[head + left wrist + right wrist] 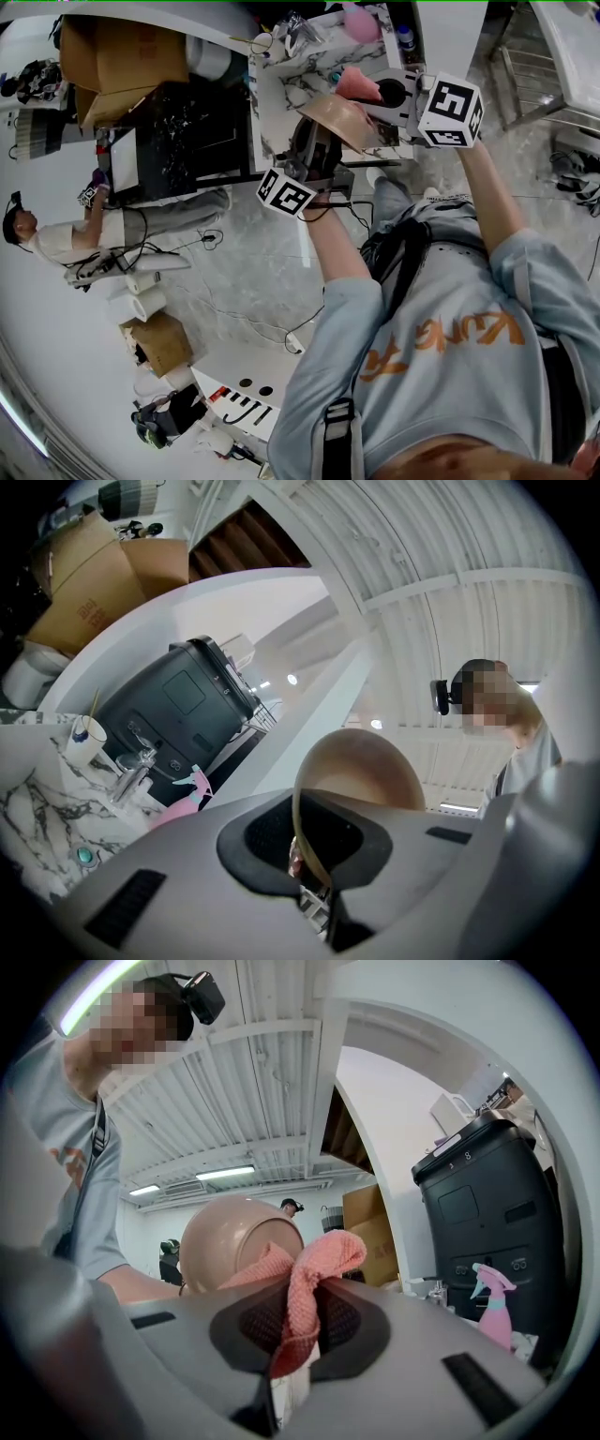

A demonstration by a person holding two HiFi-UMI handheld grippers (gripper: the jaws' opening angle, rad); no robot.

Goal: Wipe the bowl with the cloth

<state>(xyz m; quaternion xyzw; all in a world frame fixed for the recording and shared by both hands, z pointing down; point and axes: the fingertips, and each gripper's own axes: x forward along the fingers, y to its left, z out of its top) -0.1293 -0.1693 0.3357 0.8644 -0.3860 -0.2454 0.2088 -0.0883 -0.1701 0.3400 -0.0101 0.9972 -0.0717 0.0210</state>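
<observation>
The left gripper (pixel 309 874) is clamped shut on the rim of the tan bowl (pixel 361 771), with the thin wall pinched between its pads. It holds the bowl tilted in mid-air, and nothing supports it from below. The right gripper (pixel 291 1335) is closed on a bunched pink cloth (pixel 305 1279), and a loose fold sticks out past its jaws. In the right gripper view the fold lies right at the bowl's (pixel 225 1232) rounded outside, though actual contact cannot be told.

In the head view both tools are raised in front of the person's chest. The left gripper (pixel 314 164) is lower, and the right gripper (pixel 389 94) brings the cloth (pixel 356 84) to the bowl's (pixel 339 117) upper edge. There is free air around the pair.

Beyond them is a white marble-patterned counter (pixel 309 70). The bowl overlaps its near edge in that view. A pink spray bottle (pixel 495 1302) and a large black machine (pixel 487 1194) stand by it. Farther off are cardboard boxes (pixel 122 56), a pale glossy floor (pixel 234 272) crossed by cables, and another person (pixel 56 234) at the left side.
</observation>
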